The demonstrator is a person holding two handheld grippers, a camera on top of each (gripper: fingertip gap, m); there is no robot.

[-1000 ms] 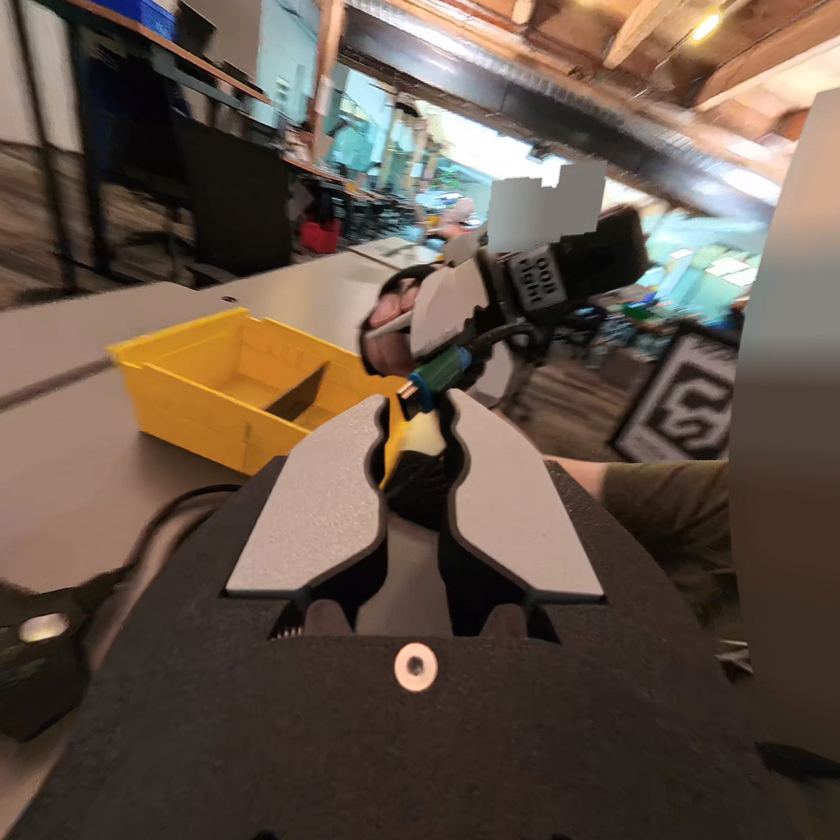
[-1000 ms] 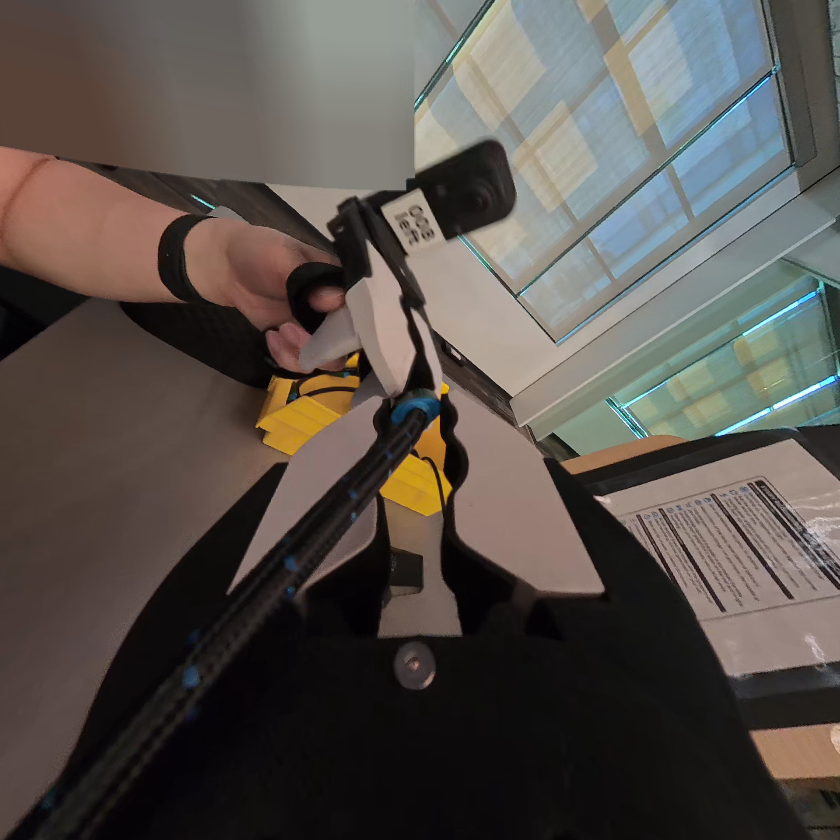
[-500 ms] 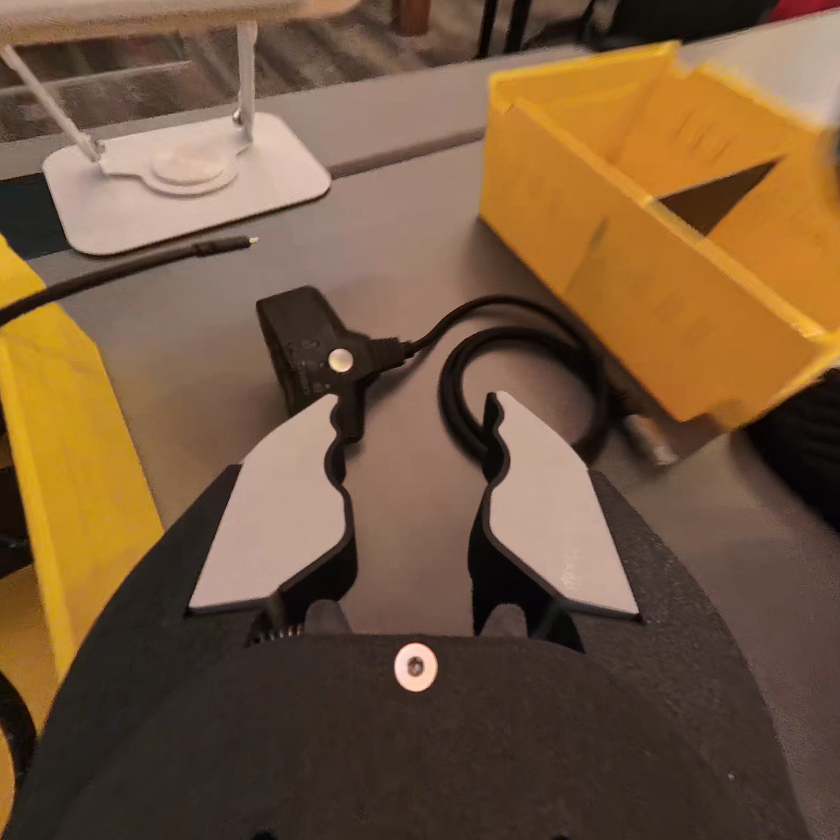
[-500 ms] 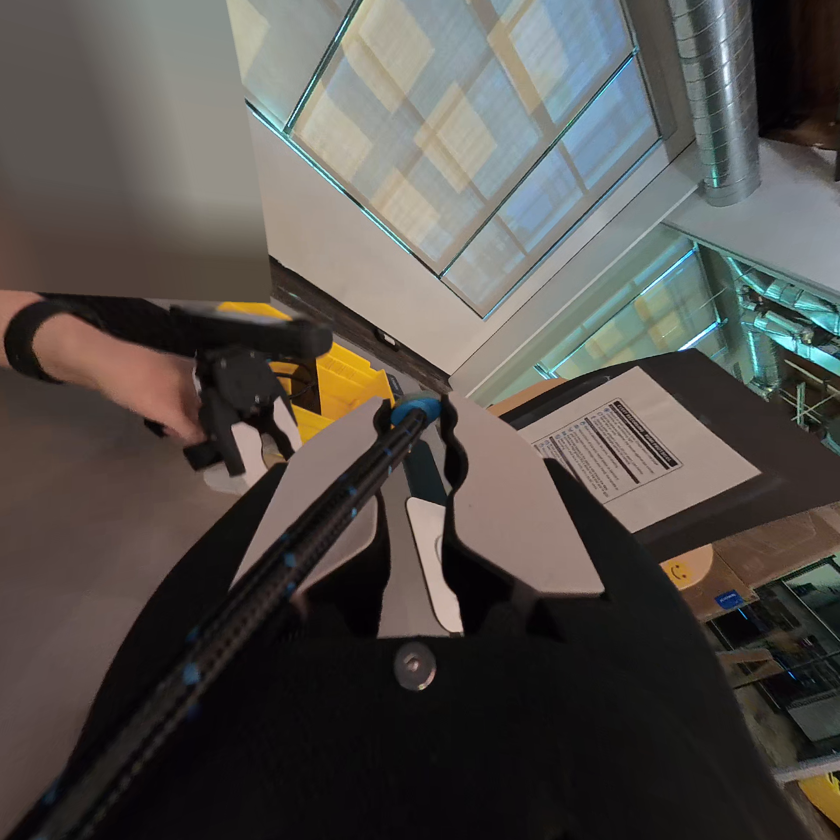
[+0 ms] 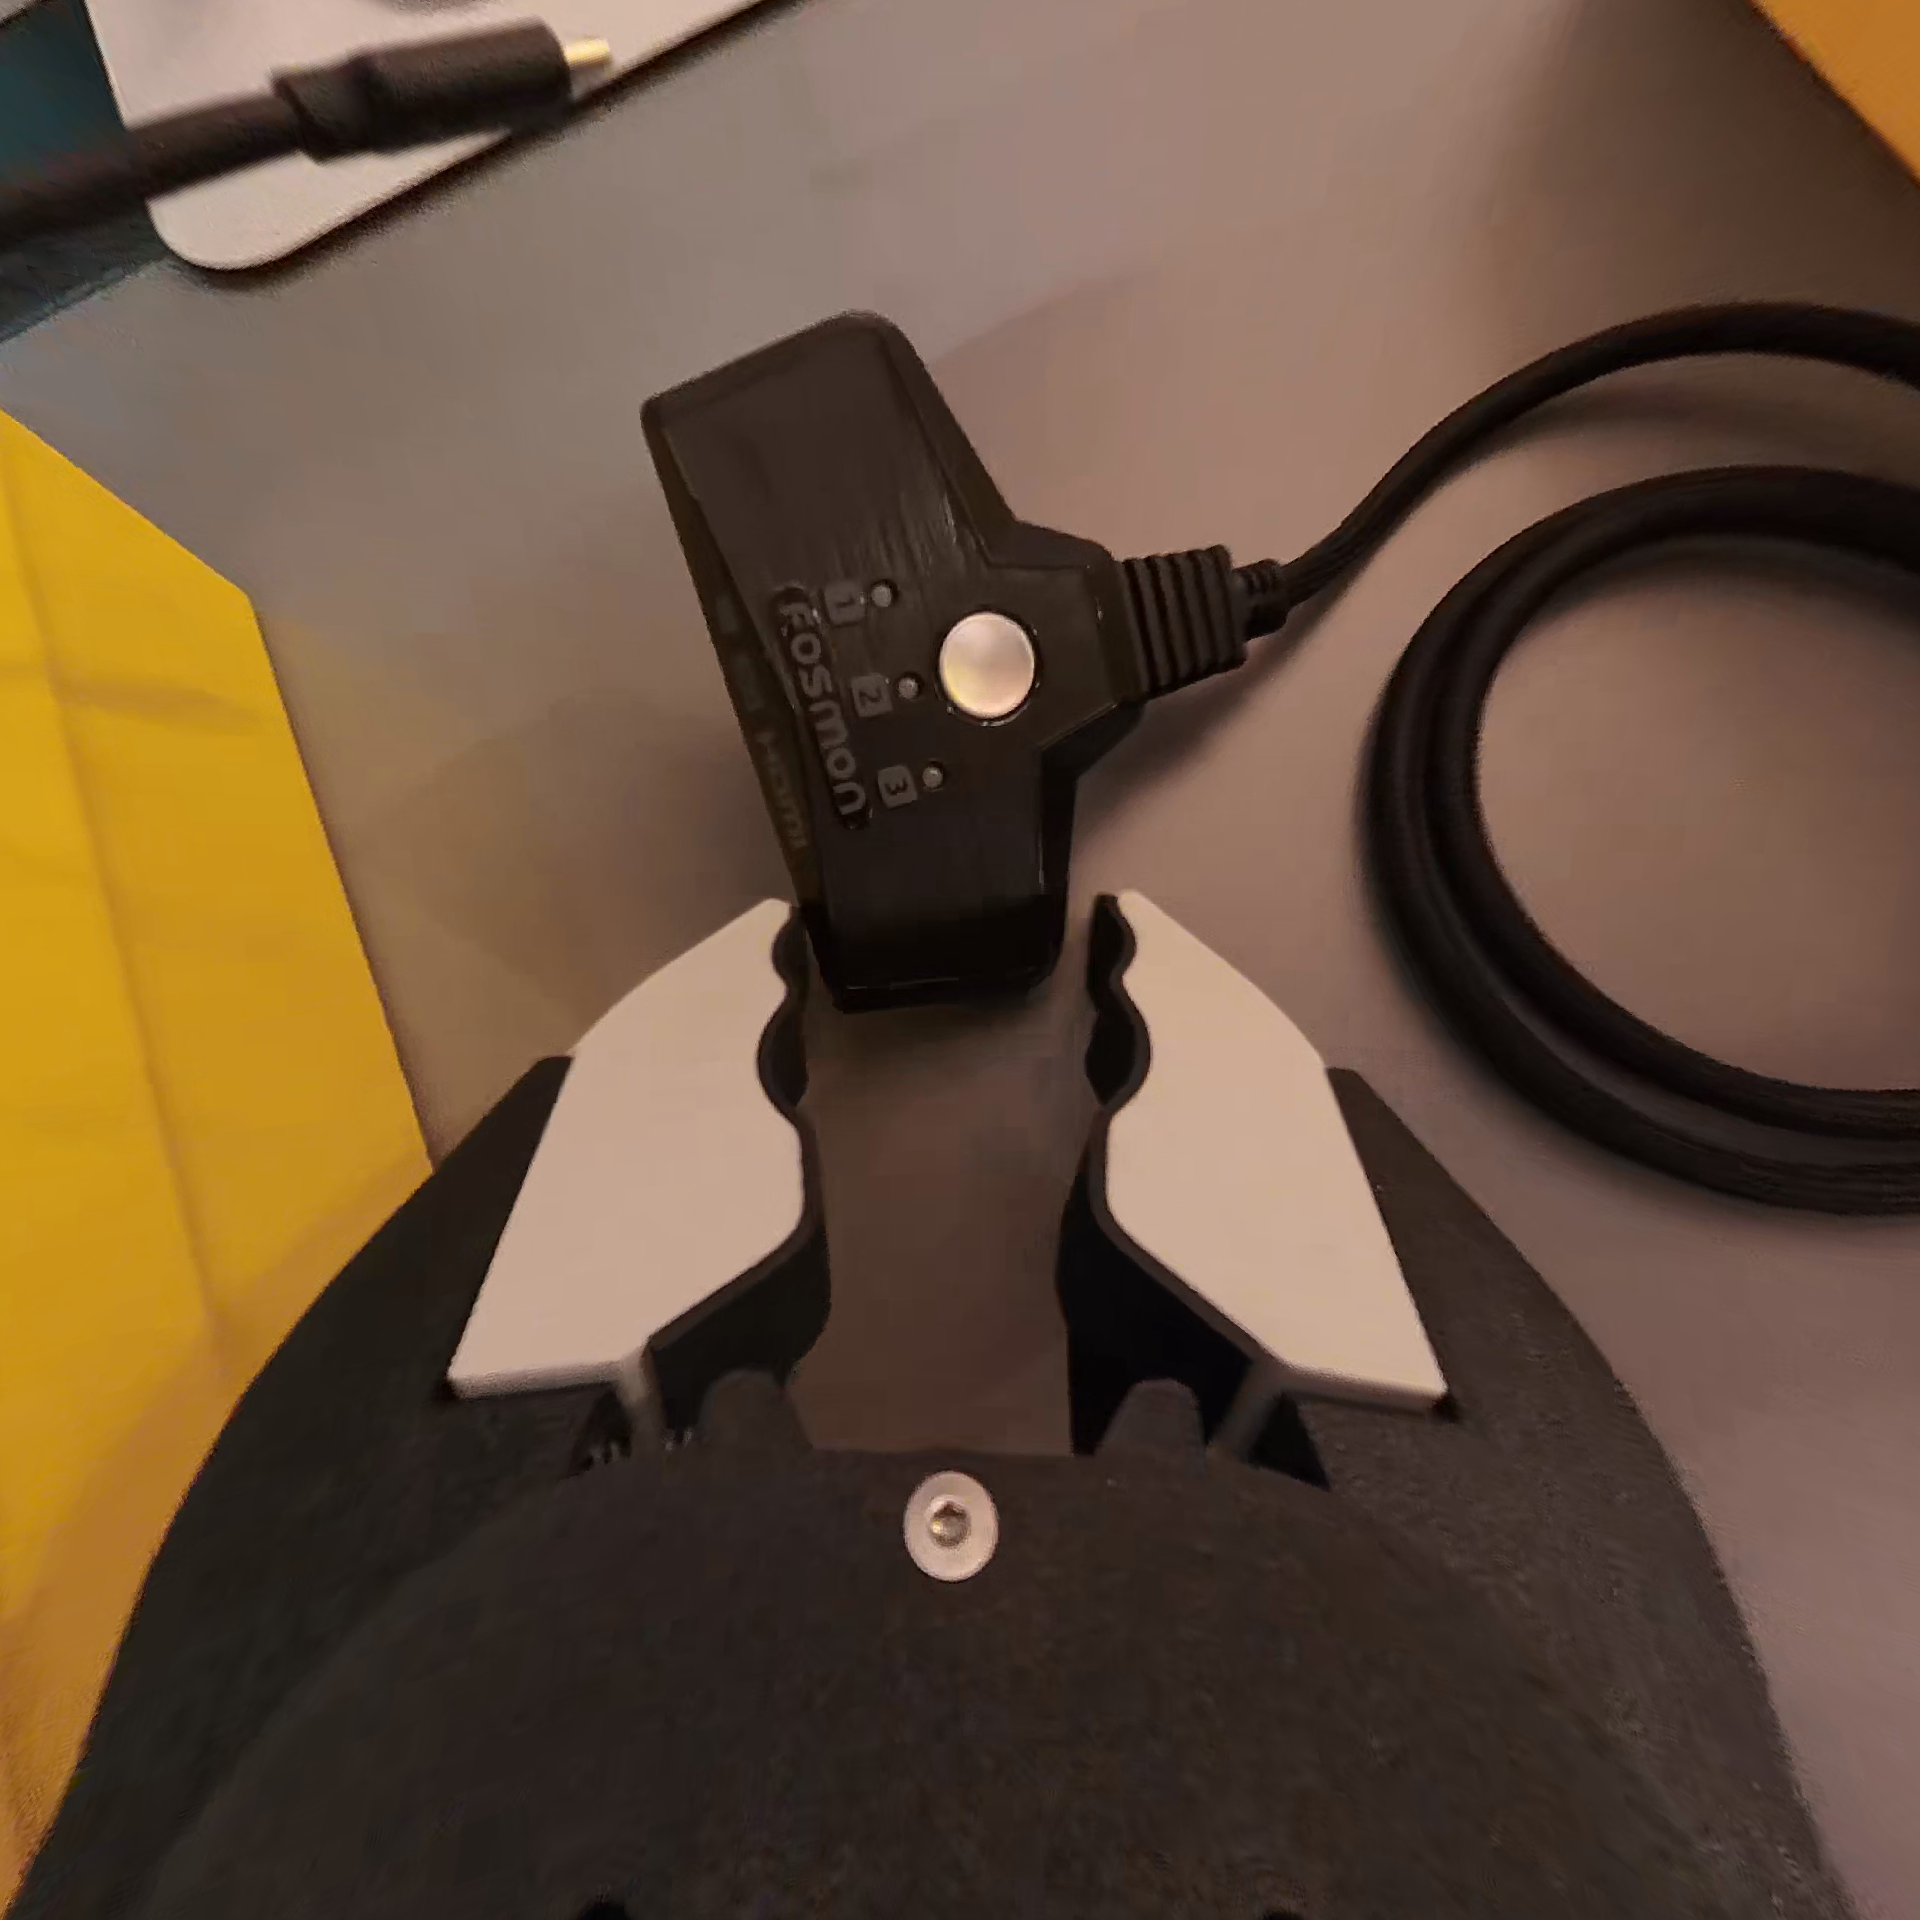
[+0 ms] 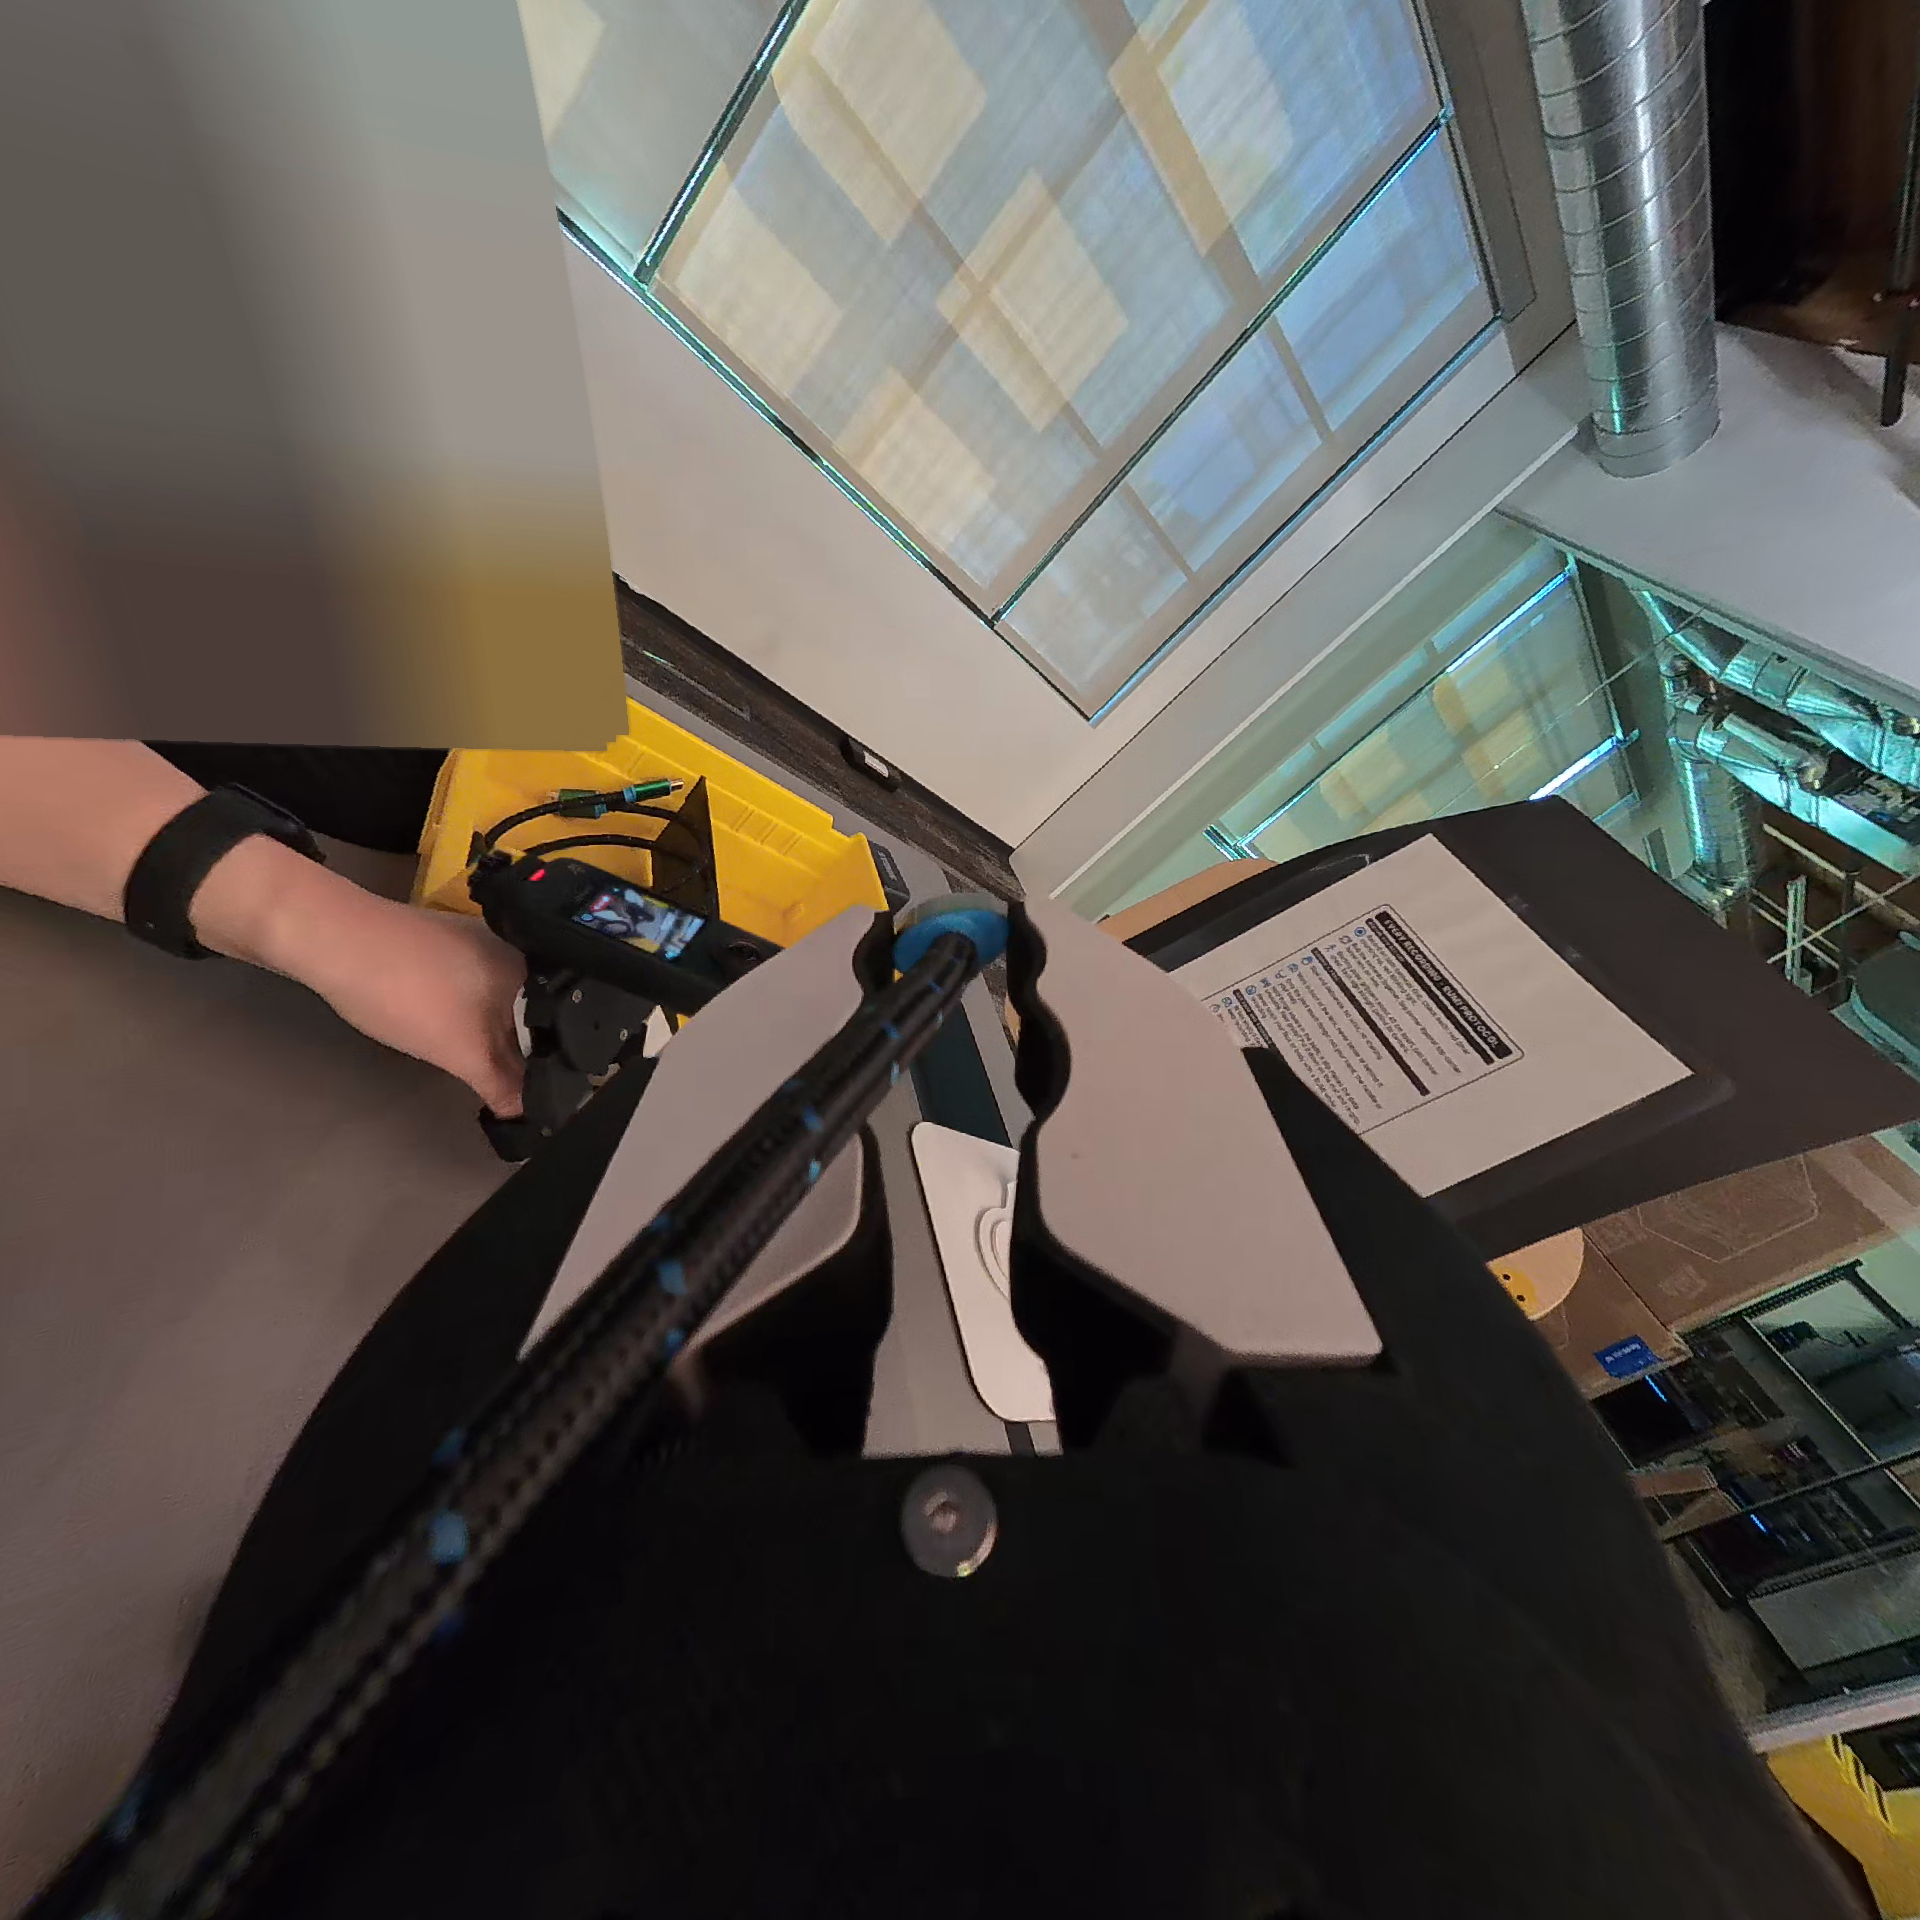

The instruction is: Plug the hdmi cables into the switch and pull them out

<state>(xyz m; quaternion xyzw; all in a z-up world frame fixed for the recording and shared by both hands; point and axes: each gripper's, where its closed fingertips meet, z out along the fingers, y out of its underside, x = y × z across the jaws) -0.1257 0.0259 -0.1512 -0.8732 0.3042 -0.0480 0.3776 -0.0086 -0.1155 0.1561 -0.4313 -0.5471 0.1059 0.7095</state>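
Observation:
The black HDMI switch [image 5: 883, 675] lies flat on the grey table [image 5: 1299, 291], silver button up. Its own black cable [image 5: 1507, 810] loops off to the right. My left gripper [image 5: 948, 925] is open, low over the table, with the switch's near end between the fingertips. My right gripper [image 6: 948, 930] is shut on a black braided HDMI cable [image 6: 727, 1195] at its blue collar and holds it up in the air; the plug tip is hidden. The left gripper [image 6: 603, 977], in a person's hand, also shows in the right wrist view.
A yellow bin [image 5: 135, 831] stands close on the left. A white stand base [image 5: 312, 177] with a black plug [image 5: 416, 88] over it lies beyond. In the right wrist view, a yellow bin [image 6: 790, 831] holds a green-tipped cable [image 6: 613, 800]; a black board [image 6: 1662, 1091] is at right. Across from one pair of fingers to the other is roughly 35 centimeters.
My left gripper swung from up near the right gripper down to the table, opened wider and closed in on the switch. The right gripper kept hold of the cable and tilted.

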